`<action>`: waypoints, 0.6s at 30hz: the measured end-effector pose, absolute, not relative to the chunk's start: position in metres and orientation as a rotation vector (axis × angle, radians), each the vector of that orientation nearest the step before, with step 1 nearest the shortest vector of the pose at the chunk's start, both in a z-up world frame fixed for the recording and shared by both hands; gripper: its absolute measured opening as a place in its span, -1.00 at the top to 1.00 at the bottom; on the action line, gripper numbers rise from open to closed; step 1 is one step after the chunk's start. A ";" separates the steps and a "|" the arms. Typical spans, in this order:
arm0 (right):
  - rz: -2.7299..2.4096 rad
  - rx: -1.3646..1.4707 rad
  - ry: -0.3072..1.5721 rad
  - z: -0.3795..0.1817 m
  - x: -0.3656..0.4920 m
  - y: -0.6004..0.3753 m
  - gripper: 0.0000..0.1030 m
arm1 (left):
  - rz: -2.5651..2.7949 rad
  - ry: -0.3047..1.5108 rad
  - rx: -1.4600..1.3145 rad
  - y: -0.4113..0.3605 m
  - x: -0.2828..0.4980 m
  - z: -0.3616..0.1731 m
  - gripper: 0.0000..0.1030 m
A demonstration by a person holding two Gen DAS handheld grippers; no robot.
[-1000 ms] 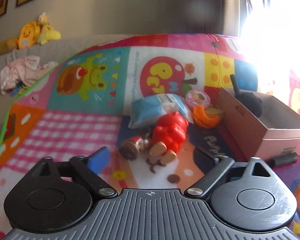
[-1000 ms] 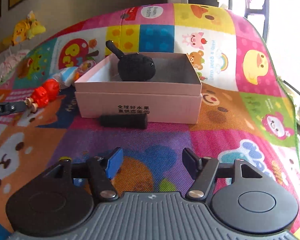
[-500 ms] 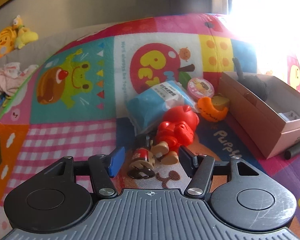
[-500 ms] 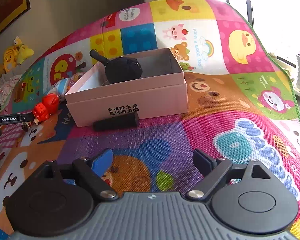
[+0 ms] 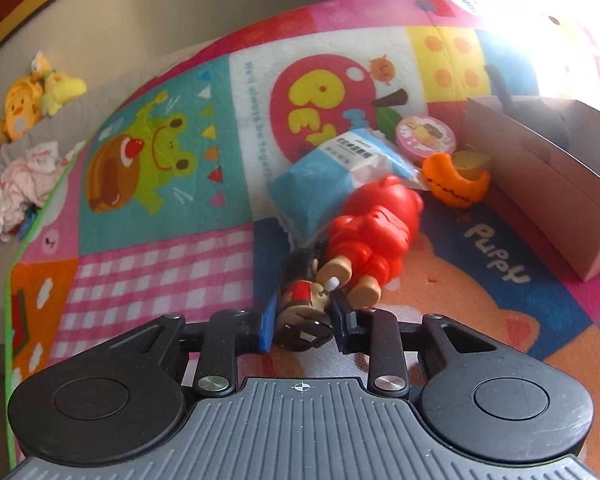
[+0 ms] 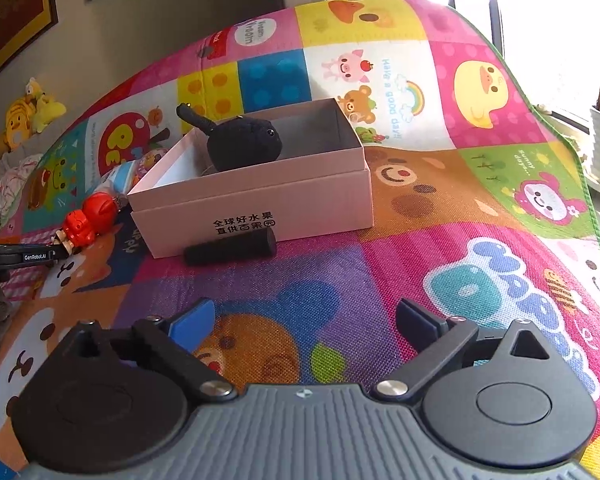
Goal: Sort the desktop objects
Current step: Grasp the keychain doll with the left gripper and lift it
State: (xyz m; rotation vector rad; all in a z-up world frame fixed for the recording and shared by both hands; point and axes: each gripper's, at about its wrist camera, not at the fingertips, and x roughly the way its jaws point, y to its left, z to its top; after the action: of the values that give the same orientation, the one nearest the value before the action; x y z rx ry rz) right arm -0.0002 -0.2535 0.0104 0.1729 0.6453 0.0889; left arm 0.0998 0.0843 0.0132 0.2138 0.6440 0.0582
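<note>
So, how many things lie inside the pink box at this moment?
1 that I can see: the black plush toy sits toward the far left corner of the pink box. The near wall hides part of the floor, so a small flat thing may be missed.

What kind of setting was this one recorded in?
Probably a home living room or playroom: a cartoon play mat covers the surface, plush toys sit on a ledge by the wall, and framed pictures hang there.

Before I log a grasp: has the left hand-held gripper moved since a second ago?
Yes. The left hand-held gripper came forward to the small figure, which lay farther ahead beside the red toy.
</note>
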 end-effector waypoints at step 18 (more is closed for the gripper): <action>0.078 0.151 0.655 0.011 0.002 -0.250 -1.00 | -0.318 0.678 0.154 -0.004 -0.001 0.012 -0.32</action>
State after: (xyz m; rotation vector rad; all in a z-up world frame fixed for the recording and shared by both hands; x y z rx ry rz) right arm 0.0018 -0.2503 0.0105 0.1513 0.6549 0.0777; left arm -0.0012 -0.0039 0.0117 0.1539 0.6777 -0.3181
